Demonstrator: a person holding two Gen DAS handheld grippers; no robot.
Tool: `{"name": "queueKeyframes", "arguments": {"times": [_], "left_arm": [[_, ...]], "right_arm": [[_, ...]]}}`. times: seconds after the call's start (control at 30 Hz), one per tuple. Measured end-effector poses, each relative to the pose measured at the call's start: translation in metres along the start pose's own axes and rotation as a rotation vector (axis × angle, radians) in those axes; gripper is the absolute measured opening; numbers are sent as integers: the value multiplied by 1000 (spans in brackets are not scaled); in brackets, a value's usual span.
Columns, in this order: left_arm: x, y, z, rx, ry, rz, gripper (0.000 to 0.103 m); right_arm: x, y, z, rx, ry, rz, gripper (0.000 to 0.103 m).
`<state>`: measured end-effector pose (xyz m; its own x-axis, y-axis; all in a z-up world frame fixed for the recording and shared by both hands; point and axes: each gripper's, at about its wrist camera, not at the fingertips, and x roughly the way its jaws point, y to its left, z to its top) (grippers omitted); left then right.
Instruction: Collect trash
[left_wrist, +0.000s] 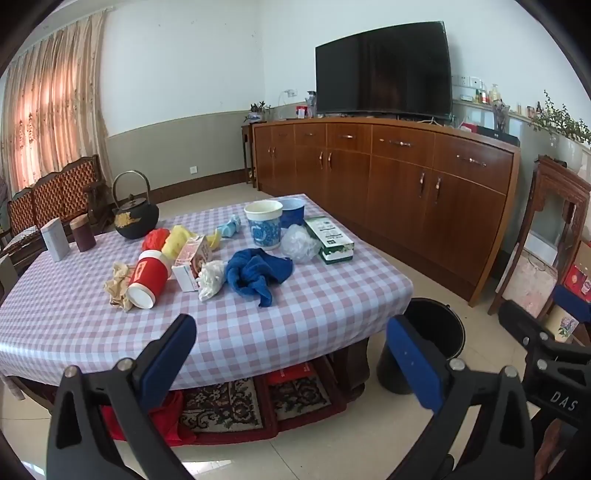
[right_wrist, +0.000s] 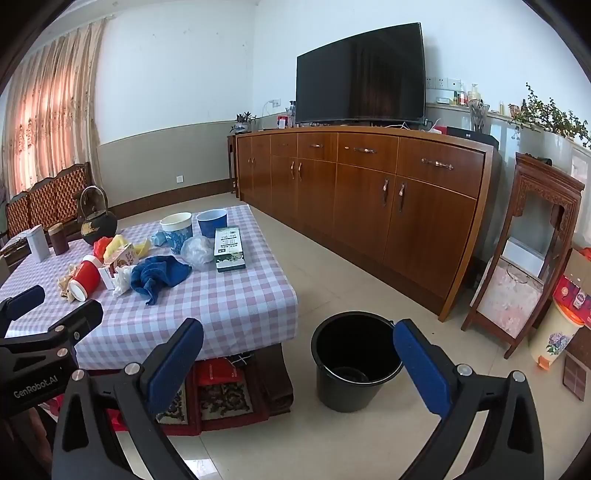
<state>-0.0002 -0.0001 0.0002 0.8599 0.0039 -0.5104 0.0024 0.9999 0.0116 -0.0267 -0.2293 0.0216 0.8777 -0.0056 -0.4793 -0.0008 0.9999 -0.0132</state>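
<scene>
While both grippers, left gripper (left_wrist: 291, 354) and right gripper (right_wrist: 299, 354), gape wide and empty, a blue cloth (left_wrist: 258, 275) lies among the table's (left_wrist: 314, 306) litter, black bucket (right_wrist: 354, 360) beside it.

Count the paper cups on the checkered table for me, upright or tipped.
3. A white-rimmed blue-patterned paper cup and a plain blue paper cup stand upright together at the far edge; a red paper cup lies tipped nearer the left gripper. Clutter could hide more.
</scene>
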Motion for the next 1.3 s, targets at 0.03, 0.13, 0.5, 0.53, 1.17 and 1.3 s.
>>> {"name": "queueKeyframes", "arguments": {"times": [0.03,0.13,0.5,0.53,1.17,1.3], "left_arm": [[0,0,0,1,-3,1,103],[0,0,1,2,11,-1,103],[-1,0,1,-1,2,1,103],[-1,0,-2,-1,4,1,103],[0,3,-4,-17,13,7,103],[0,4,-4,-17,14,6,103]], "right_arm": [[0,0,0,-2,2,-2,103],[0,0,0,-5,-4,-3,103],[0,-1,-1,5,-1,-2,103],[0,-1,-1,5,-2,-2,103],[2,-1,-5,9,5,-3,103],[2,-1,-5,11,6,-3,103]]}}
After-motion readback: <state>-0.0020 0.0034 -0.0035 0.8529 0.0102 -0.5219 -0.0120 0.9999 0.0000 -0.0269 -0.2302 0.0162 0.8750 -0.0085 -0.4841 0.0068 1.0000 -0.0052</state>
